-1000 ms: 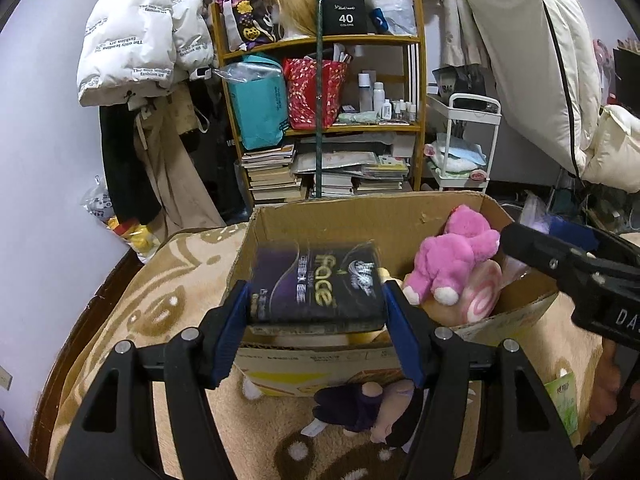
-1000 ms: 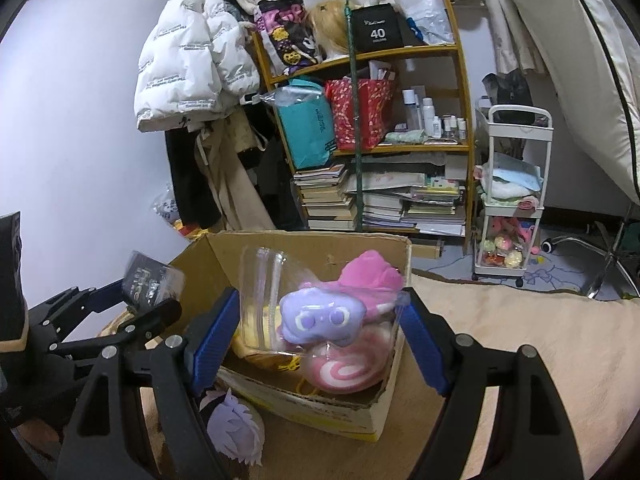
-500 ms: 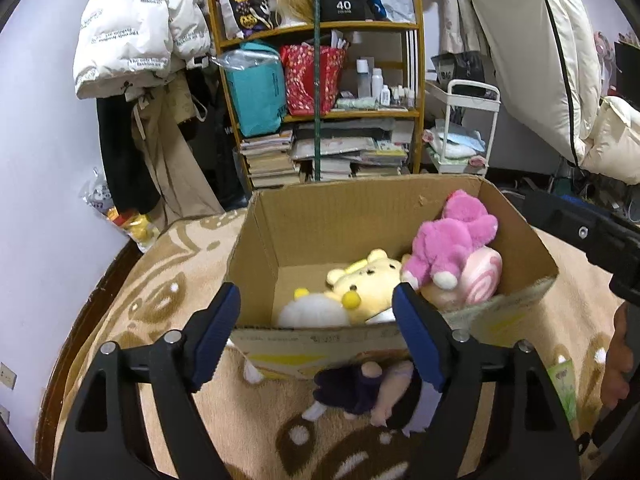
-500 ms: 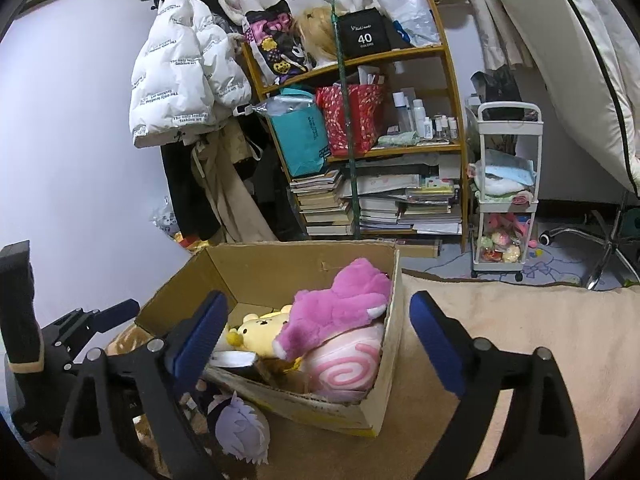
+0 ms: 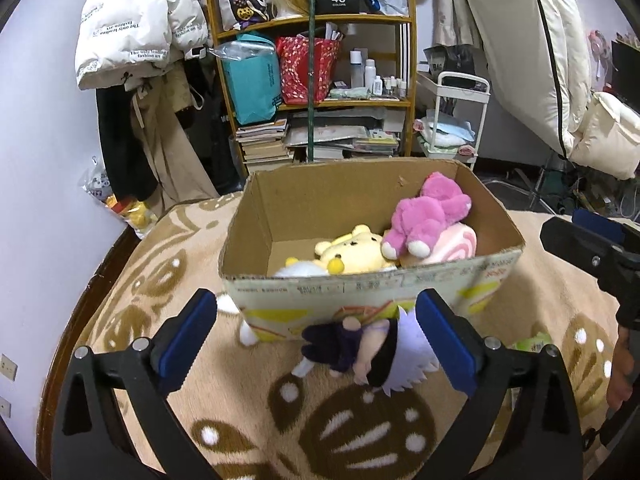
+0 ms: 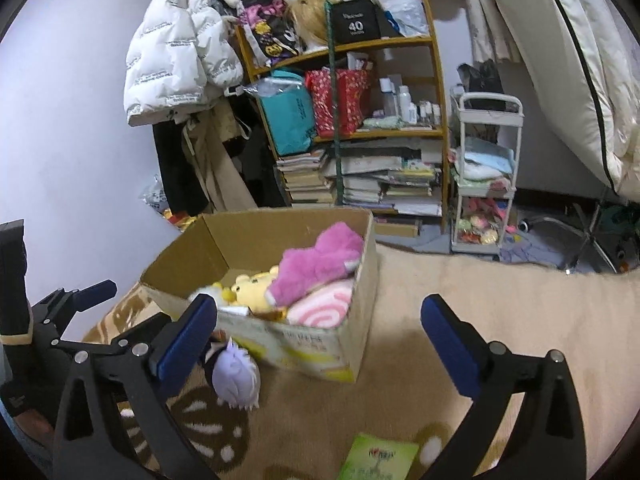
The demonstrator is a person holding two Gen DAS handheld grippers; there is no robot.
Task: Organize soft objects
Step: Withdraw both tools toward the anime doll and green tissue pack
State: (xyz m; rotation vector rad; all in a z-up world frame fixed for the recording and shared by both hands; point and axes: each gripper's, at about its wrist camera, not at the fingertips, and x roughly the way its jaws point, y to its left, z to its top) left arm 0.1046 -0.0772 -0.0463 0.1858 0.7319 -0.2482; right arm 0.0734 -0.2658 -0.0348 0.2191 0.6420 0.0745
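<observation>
An open cardboard box (image 5: 372, 292) stands on the patterned rug. It holds a pink plush (image 5: 424, 220), a yellow bear plush (image 5: 352, 252), a pink swirl cushion (image 5: 452, 246) and a white plush (image 5: 296, 270). In front of the box lies a small doll (image 5: 360, 348) with pale lilac hair and dark clothes. My left gripper (image 5: 316, 308) hovers short of the box over the doll, jaws opening, nothing between them. In the right wrist view my right gripper (image 6: 320, 308) faces the box (image 6: 320, 344) from its right corner, jaws opening and empty, with the doll (image 6: 236, 372) by its left finger.
A green packet (image 6: 376, 456) lies on the rug near my right gripper. Behind the box are a wooden shelf (image 5: 320, 100) full of books and bags, hanging coats (image 5: 132, 40) and a white trolley (image 6: 484, 176). Plain beige rug spreads to the right of the box.
A dark tissue pack has left my left jaws and a clear bag with a purple plush has left my right jaws. Both grippers have opened wide and drawn back from the box.
</observation>
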